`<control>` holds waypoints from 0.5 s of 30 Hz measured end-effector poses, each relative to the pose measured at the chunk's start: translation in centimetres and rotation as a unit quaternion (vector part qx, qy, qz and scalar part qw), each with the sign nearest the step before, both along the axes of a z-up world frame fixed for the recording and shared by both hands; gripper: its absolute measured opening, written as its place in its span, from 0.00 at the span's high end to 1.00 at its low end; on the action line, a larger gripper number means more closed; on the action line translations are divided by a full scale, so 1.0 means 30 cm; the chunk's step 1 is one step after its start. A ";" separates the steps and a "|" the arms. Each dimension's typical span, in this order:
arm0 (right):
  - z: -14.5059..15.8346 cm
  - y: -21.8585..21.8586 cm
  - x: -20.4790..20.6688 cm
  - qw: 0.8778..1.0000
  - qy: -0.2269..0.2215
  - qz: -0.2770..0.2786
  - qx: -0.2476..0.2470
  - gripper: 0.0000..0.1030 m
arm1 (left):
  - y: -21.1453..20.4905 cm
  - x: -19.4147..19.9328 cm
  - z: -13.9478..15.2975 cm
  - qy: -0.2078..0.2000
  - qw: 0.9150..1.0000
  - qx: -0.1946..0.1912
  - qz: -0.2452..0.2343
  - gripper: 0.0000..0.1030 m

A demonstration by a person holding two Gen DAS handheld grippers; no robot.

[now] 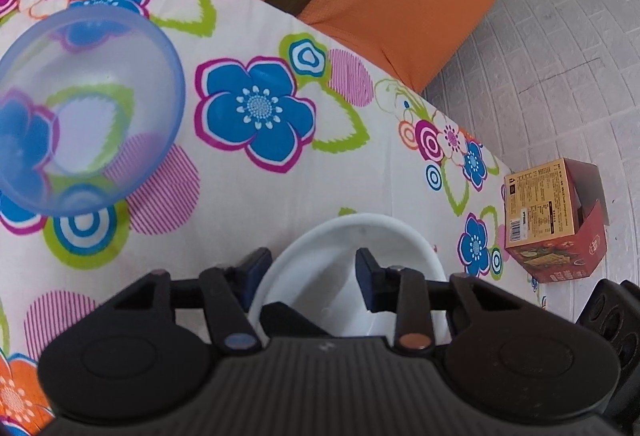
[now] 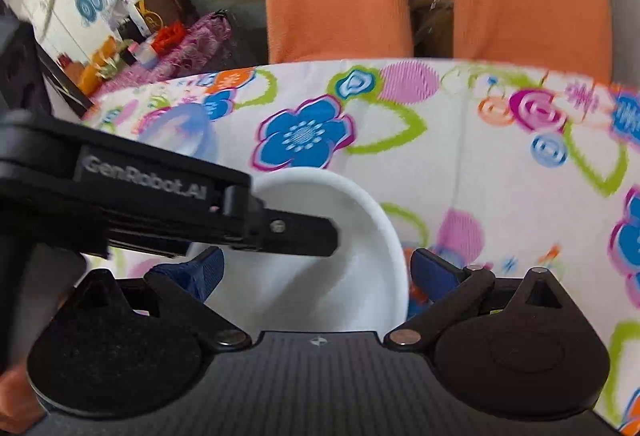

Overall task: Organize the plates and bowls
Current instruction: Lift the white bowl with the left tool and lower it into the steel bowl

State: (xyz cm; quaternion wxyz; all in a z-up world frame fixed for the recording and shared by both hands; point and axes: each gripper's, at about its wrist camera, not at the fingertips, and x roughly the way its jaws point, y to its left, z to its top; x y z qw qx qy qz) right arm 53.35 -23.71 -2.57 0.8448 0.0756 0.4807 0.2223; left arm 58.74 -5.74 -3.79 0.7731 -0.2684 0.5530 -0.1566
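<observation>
A white bowl sits on the flowered tablecloth, close under my left gripper. That gripper is open and straddles the bowl's left rim, one finger outside and one inside. A translucent blue bowl rests apart on the cloth at the left. In the right wrist view the white bowl lies between the wide-open fingers of my right gripper; its right finger is outside the rim. The left gripper reaches over the bowl from the left. The blue bowl shows behind it.
Two orange chair backs stand against the table's far edge. A red and tan cardboard box lies on the tiled floor to the right of the table. Shelves with small clutter stand beyond the table's left end.
</observation>
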 end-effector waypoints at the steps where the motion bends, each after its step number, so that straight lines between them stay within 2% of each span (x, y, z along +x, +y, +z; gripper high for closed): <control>1: 0.001 0.001 -0.010 1.000 0.003 0.000 -0.001 0.15 | 0.002 -0.007 -0.002 0.004 1.000 -0.004 -0.004 0.67; 4: 0.008 0.014 -0.037 1.000 -0.010 -0.001 -0.028 0.15 | 0.006 -0.030 -0.002 0.003 1.000 -0.011 -0.010 0.67; 5: 0.019 0.011 -0.048 0.999 -0.030 -0.008 -0.041 0.15 | 0.008 -0.041 0.000 0.001 1.000 -0.015 -0.014 0.67; 6: 0.032 0.004 -0.061 0.997 -0.051 -0.011 -0.052 0.14 | 0.008 -0.049 0.003 -0.003 1.000 -0.015 -0.019 0.62; 8: 0.051 -0.014 -0.095 0.996 -0.071 -0.005 -0.060 0.15 | 0.008 -0.065 0.010 -0.010 1.000 -0.010 -0.026 0.61; 11: 0.067 -0.047 -0.153 0.993 -0.096 0.005 -0.064 0.15 | 0.003 -0.075 0.011 -0.015 0.999 -0.004 -0.033 0.51; 15: 0.067 -0.061 -0.228 0.989 -0.123 0.030 -0.077 0.15 | -0.008 -0.084 0.009 -0.016 0.999 -0.006 -0.043 0.51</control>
